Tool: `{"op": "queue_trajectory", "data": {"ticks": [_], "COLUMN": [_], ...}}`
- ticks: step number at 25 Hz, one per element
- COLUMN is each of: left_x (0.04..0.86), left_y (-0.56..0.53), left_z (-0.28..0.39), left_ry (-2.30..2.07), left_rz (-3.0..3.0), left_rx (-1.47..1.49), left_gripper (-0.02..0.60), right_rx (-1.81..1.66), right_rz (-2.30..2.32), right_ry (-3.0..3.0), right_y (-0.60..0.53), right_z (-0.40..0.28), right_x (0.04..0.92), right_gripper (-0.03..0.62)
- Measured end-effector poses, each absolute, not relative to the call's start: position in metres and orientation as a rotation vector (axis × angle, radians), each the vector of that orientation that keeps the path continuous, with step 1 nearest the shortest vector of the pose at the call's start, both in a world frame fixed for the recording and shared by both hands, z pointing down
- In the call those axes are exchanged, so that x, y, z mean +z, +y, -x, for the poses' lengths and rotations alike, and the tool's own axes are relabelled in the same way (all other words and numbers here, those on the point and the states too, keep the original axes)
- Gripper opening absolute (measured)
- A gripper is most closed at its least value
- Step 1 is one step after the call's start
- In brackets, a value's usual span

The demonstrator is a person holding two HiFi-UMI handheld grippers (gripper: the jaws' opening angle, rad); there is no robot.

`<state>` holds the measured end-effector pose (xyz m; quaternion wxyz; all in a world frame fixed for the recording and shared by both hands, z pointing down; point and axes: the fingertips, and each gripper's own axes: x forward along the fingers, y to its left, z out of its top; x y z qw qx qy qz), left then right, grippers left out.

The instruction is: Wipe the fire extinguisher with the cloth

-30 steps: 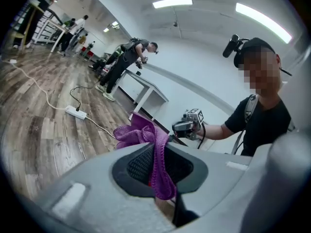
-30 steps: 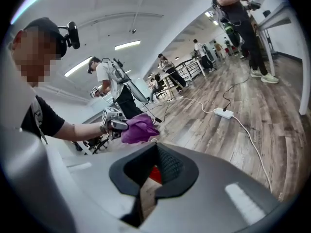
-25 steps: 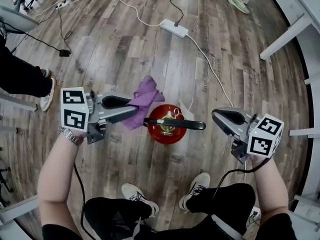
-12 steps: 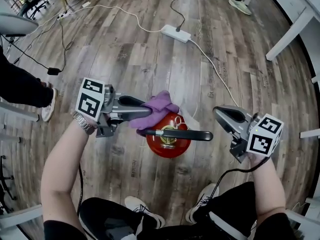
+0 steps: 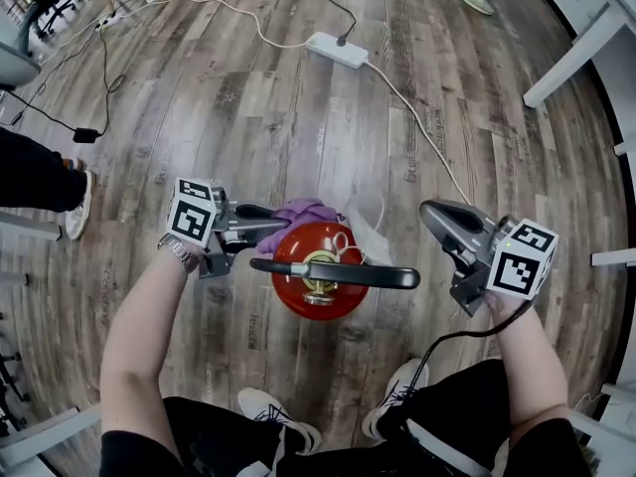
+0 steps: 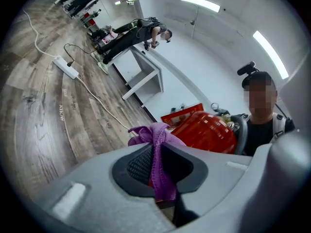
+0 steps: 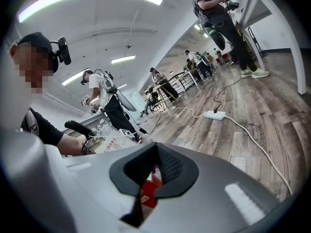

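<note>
A red fire extinguisher (image 5: pixel 316 271) stands on the wooden floor, its black handle (image 5: pixel 338 274) lying across its top. My left gripper (image 5: pixel 260 230) is shut on a purple cloth (image 5: pixel 300 215), which rests against the extinguisher's far left shoulder. The left gripper view shows the cloth (image 6: pixel 158 147) pinched between the pads, with the red body (image 6: pixel 204 132) just beyond. My right gripper (image 5: pixel 433 217) hovers to the right of the extinguisher, apart from it, shut and empty. In the right gripper view, red (image 7: pixel 148 194) shows below the closed jaws.
A white power strip (image 5: pixel 336 50) and its cable (image 5: pixel 417 127) lie on the floor beyond. White table legs (image 5: pixel 571 53) stand at the right. Another person's leg and shoe (image 5: pixel 72 192) are at the left. My own shoes (image 5: pixel 396 391) are just behind the extinguisher.
Both grippers have come down. The left one has carried the cloth right and down, from beside the extinguisher onto its shoulder. The right gripper has sunk a little and stayed shut.
</note>
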<state>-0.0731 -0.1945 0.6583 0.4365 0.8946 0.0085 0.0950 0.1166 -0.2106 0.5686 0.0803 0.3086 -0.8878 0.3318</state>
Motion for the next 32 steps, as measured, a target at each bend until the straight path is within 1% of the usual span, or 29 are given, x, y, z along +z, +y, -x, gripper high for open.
{"op": "queue_trajectory", "data": {"ticks": [5, 11, 13, 16, 20, 24, 28, 32], "left_x": [0.743, 0.854, 0.88, 0.9, 0.9, 0.879, 0.822, 0.752], "left_y": [-0.194, -0.179, -0.175, -0.174, -0.177, -0.182, -0.186, -0.186], "left_z": [0.073, 0.087, 0.091, 0.093, 0.091, 0.089, 0.076, 0.06], "left_ry": [-0.119, -0.308, -0.357, -0.395, -0.386, -0.358, -0.242, -0.092], "left_rz": [-2.194, -2.144, -2.112, -2.058, -2.05, -2.03, -2.062, -2.116], "left_rx": [0.269, 0.539, 0.588, 0.548, 0.5, 0.386, 0.218, 0.131], "left_gripper": [0.044, 0.044, 0.044, 0.044, 0.043, 0.041, 0.044, 0.044], "right_rx": [0.972, 0.952, 0.938, 0.923, 0.894, 0.882, 0.867, 0.861], "right_rz": [-0.936, -0.943, -0.938, -0.934, -0.941, -0.954, -0.951, -0.958], "right_ry": [-2.626, -2.591, -2.577, -2.557, -2.538, -2.543, -2.554, -2.58], "right_y": [-0.207, -0.206, -0.203, -0.199, -0.195, -0.195, -0.193, -0.193], "right_z": [-0.122, -0.124, -0.123, -0.123, -0.126, -0.123, -0.118, -0.113], "right_x": [0.575, 0.583, 0.585, 0.586, 0.588, 0.583, 0.58, 0.574], "right_gripper": [0.005, 0.005, 0.005, 0.005, 0.005, 0.005, 0.005, 0.005]}}
